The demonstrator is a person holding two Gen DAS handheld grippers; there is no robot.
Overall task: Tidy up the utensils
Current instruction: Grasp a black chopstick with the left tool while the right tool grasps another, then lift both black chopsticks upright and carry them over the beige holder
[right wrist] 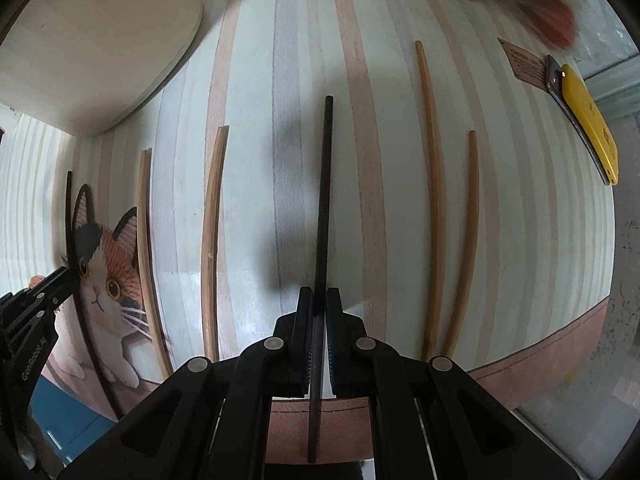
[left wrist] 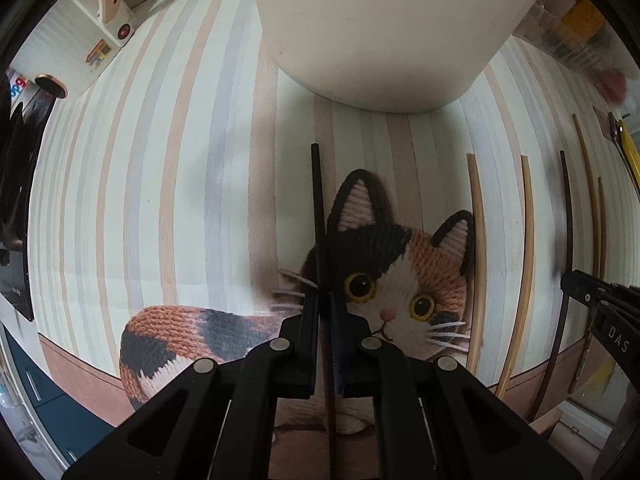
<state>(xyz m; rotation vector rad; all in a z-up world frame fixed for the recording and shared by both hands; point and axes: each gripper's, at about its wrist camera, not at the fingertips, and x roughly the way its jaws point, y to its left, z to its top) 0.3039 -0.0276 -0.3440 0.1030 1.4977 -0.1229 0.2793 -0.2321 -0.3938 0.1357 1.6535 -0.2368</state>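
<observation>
A striped mat (left wrist: pixel 160 160) printed with a knitted calico cat (left wrist: pixel 400 272) covers the table, and a cream tray (left wrist: pixel 380 20) sits toward its far edge. Farthest left, the left gripper (left wrist: pixel 324 312) points down over the cat print, its jaws closed on a black chopstick (left wrist: pixel 318 208) that runs away from the camera toward the tray. To the right of the cat lie two pale bamboo chopsticks (right wrist: pixel 210 232), side by side and apart from each other on the stripes. Next comes the right gripper (right wrist: pixel 318 312), also pointing down, clamped on a second black chopstick (right wrist: pixel 325 184) above the middle of the mat. Further right, two more bamboo chopsticks (right wrist: pixel 434 184) lie near each other, roughly parallel. Near the far right corner of the mat a yellow utility knife (right wrist: pixel 588 120) lies at a slant.
</observation>
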